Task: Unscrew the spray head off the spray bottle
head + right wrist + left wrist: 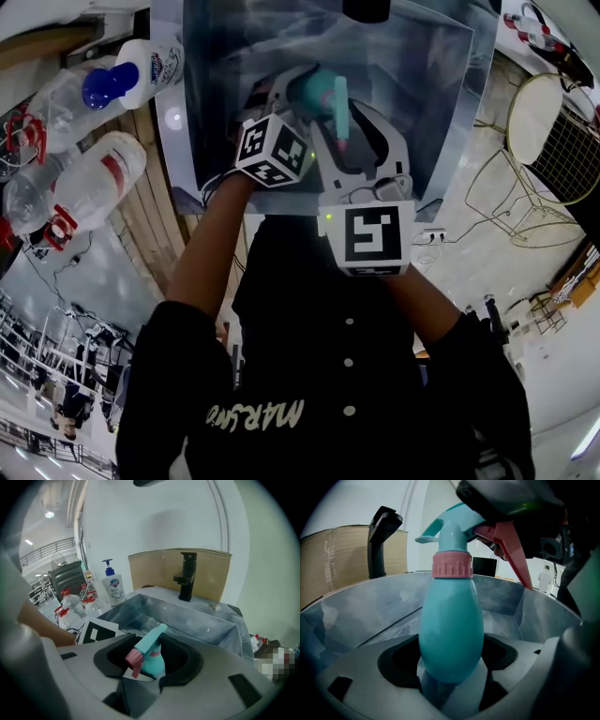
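Left gripper [450, 688] jaws clamped on the rounded base of the teal spray bottle [451, 630], long axis straight out from them, spray head [149, 645] farthest, right gripper [143, 674] jaws half open around it, above the grey sink [427, 89].

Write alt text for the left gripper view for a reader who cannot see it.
The left gripper holds a teal spray bottle upright, pink collar and spray head attached, over a steel sink; black tap behind.
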Motion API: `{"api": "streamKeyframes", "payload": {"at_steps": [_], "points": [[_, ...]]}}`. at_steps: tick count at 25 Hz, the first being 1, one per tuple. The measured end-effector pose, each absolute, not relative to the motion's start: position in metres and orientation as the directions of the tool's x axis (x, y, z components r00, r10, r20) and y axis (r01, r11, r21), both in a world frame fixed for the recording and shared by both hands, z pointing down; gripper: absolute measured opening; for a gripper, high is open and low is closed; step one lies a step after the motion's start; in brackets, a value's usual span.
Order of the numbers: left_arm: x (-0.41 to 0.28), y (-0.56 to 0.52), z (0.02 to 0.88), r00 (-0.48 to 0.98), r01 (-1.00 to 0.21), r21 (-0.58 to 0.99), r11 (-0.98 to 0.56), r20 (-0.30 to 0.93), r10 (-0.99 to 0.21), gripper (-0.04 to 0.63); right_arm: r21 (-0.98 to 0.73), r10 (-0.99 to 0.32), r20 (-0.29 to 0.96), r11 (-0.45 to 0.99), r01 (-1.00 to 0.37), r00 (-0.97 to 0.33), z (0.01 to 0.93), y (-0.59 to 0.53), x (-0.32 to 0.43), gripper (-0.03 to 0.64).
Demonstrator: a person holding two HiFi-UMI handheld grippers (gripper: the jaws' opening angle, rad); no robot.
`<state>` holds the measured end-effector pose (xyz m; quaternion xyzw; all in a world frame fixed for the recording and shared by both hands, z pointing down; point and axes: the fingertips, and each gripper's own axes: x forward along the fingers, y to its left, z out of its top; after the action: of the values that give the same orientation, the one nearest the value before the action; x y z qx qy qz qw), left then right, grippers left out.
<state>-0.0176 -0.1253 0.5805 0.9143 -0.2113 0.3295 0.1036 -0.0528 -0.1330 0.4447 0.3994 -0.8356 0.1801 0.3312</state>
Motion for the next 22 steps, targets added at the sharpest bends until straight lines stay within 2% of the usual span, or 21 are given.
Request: {"api": "streamKeyframes", "payload": {"at_steps": [3,6,12,17,22], "points": [[-0.02,-0.126,0.581,0.704,-0.445,0.059,-0.894,0.639,-0.309,0.405,-0.021,-0.524,0.671,0.694,-0.72,-0.524,0.444,-0.134,-0.054,0.13],[-0.02,-0.125,0.582,0.713,-0.42,0.059,-0.906,0.638,-0.289,0.405,-0.029,-0.454,0.622,0.801,-0.598,-0.638,0.442,-0.135,-0.054,0.101],[-0.017,-0.121,0.581,0.733,-0.358,0.059,-0.932,0.635,-0.242,0.405,-0.047,-0.119,0.563,0.983,-0.176,-0.818,0.441,-0.127,-0.05,0.089],[-0.014,-0.117,0.58,0.747,-0.325,0.06,-0.944,0.628,-0.218,0.405,-0.028,0.137,0.542,0.989,0.146,-0.829,0.442,-0.12,-0.044,0.089],[-0.012,-0.116,0.579,0.747,-0.311,0.058,-0.949,0.632,-0.206,0.405,-0.05,0.213,0.516,0.974,0.219,-0.83,0.439,-0.12,-0.041,0.087]]}}
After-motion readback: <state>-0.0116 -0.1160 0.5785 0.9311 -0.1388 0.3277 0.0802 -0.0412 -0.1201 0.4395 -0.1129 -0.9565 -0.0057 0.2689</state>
